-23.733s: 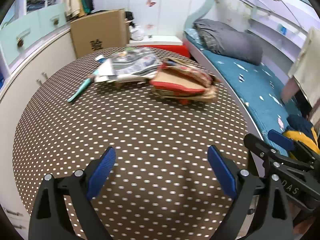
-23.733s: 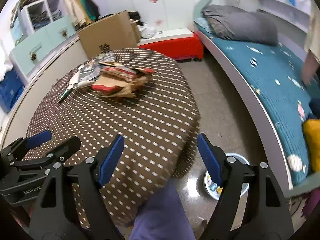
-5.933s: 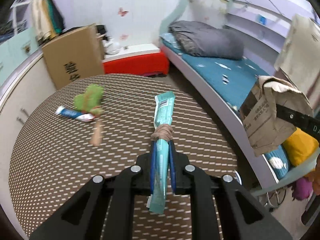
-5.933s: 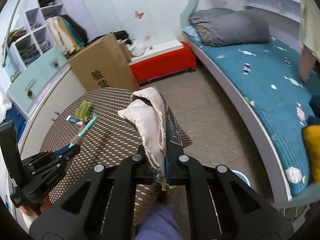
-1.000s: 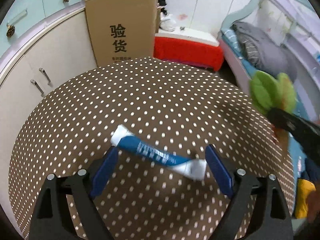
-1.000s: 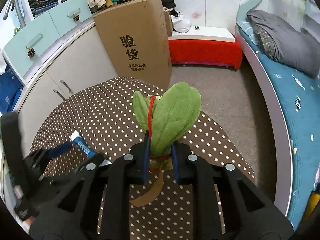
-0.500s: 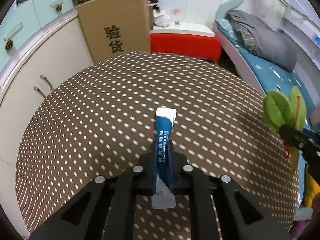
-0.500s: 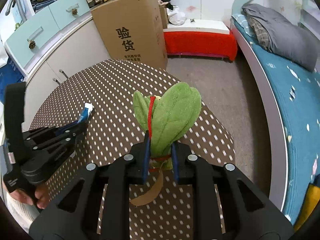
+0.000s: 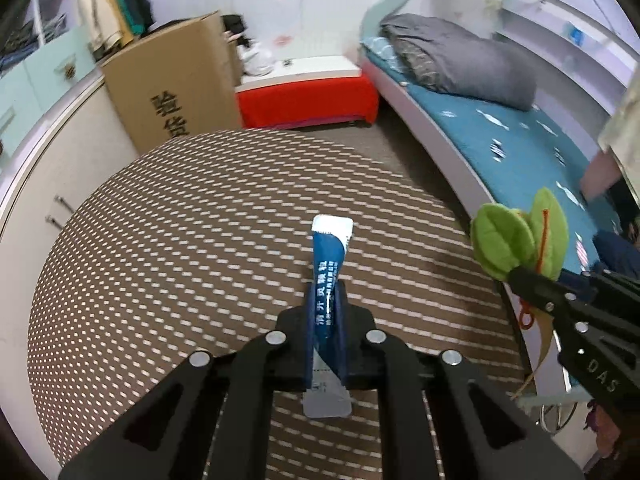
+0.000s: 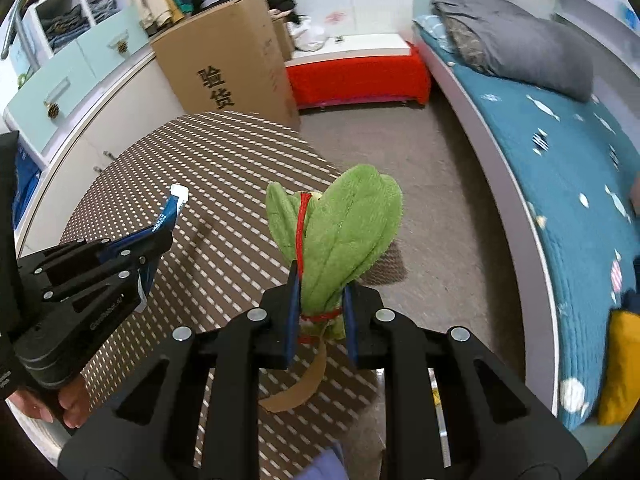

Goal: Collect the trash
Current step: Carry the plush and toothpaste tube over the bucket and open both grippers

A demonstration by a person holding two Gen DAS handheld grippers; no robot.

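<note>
Two claws are in view: the left claw (image 9: 326, 312) and the right claw (image 10: 320, 312). Each carries one item. There is one blue and white sachet (image 9: 327, 276), standing upright between the left claw's closed fingers. There is one green plush leafy vegetable (image 10: 340, 232), tied with one red string and trailing one brown strip, pinched in the right claw.

One round bench (image 9: 192, 240) with a brown dotted cloth sits below. Far left stands one cardboard box (image 10: 232, 64). At the far wall sits one red low stool (image 10: 356, 74). On the right runs one bed (image 10: 560, 152), bearing one grey folded quilt (image 10: 512, 46). One yellow cushion (image 10: 620, 364) lies near right.
</note>
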